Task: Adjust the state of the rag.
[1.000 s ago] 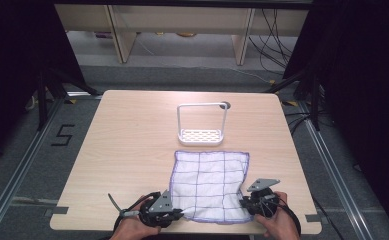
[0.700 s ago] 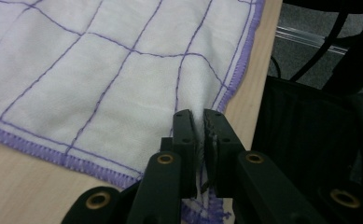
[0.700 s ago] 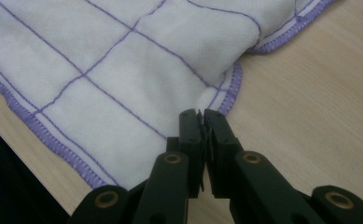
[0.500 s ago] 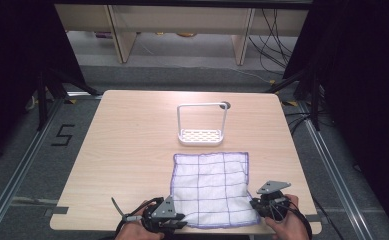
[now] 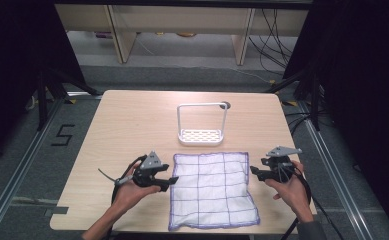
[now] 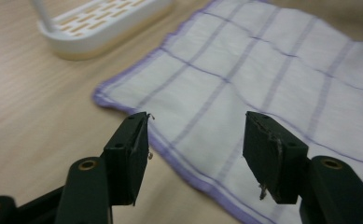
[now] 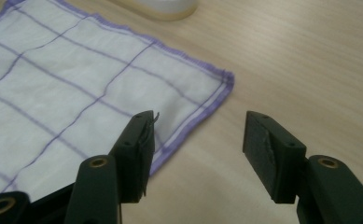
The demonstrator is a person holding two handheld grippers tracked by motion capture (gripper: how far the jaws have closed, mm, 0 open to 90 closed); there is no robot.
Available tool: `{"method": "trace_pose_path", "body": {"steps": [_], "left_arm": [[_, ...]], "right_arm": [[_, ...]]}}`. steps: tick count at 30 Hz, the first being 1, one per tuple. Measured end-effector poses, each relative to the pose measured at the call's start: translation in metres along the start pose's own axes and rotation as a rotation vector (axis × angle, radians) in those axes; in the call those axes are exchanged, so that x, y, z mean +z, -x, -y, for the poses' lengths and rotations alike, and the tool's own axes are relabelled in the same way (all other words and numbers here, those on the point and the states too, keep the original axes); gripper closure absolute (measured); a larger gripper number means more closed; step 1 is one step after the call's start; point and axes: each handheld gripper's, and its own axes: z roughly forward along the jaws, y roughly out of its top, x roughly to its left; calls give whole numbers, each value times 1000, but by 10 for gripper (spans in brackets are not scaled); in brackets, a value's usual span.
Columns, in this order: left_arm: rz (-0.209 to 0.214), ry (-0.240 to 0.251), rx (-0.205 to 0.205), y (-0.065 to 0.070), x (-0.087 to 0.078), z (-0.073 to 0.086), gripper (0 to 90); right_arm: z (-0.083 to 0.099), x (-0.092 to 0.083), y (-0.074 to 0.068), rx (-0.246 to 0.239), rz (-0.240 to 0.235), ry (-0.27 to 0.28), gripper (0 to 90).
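Note:
A white cloth [image 5: 212, 187] with a purple grid and purple hem lies spread flat on the wooden table [image 5: 127, 130]. My left gripper [image 5: 169, 181] hovers at the cloth's left edge, and its jaws have just been opening with nothing between them. In the left gripper view the gripper [image 6: 195, 135] stands open over the hem of the cloth [image 6: 263, 70]. My right gripper [image 5: 254, 172] hovers at the cloth's right edge; its jaws have also just been opening and are empty. In the right gripper view it [image 7: 198, 135] is open beside a corner of the cloth [image 7: 76, 93].
A small white rack [image 5: 202, 134] with a tall loop handle stands just beyond the cloth's far edge; its base shows as the rack [image 6: 100, 23] and the rack [image 7: 160, 7]. Bare wood lies left and right of the cloth. The table's front edge is close to the cloth's near hem.
Both grippers were shut at the cloth's near corners; they have let go, opened, and moved away from the person to the cloth's side edges. The cloth now lies flat.

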Motion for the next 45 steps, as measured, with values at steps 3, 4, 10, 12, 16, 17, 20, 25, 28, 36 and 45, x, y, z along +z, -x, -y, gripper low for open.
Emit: {"method": "trace_pose_path", "body": {"steps": [3, 4, 10, 12, 16, 17, 20, 25, 28, 36, 45], "left_arm": [[-30, -9, -40, -16, 14, -5, 403], [-32, -14, -43, -20, 18, -7, 411], [-50, -30, -51, -29, 39, -15, 405], [-57, -52, -48, -33, 47, -19, 401], [-66, -85, -56, -37, 57, -19, 393], [-66, -85, -56, -37, 57, -19, 394], [-77, -95, -54, -40, 61, -18, 395], [-67, -100, -49, -40, 65, -19, 412], [-60, -105, -29, -40, 68, -19, 457], [-6, -95, 3, -38, 70, -20, 687], [17, -75, 22, -36, 69, -18, 852]], "right_arm": [[-11, 11, 9, 8, 7, -7, 464], [-14, 15, 11, -9, 9, -7, 464], [-28, 37, 19, 2, 17, -36, 468], [-32, 47, 22, -19, 20, -34, 468], [-36, 62, 22, -35, 11, -50, 474], [-36, 62, 22, -35, 11, -50, 474], [-37, 72, 18, -33, 36, -80, 474], [-37, 75, 18, -48, 27, -98, 477], [-36, 78, 17, -26, 29, -98, 477], [-33, 84, 19, 14, -12, -95, 603], [-33, 81, 20, -6, -50, -75, 873]]}}
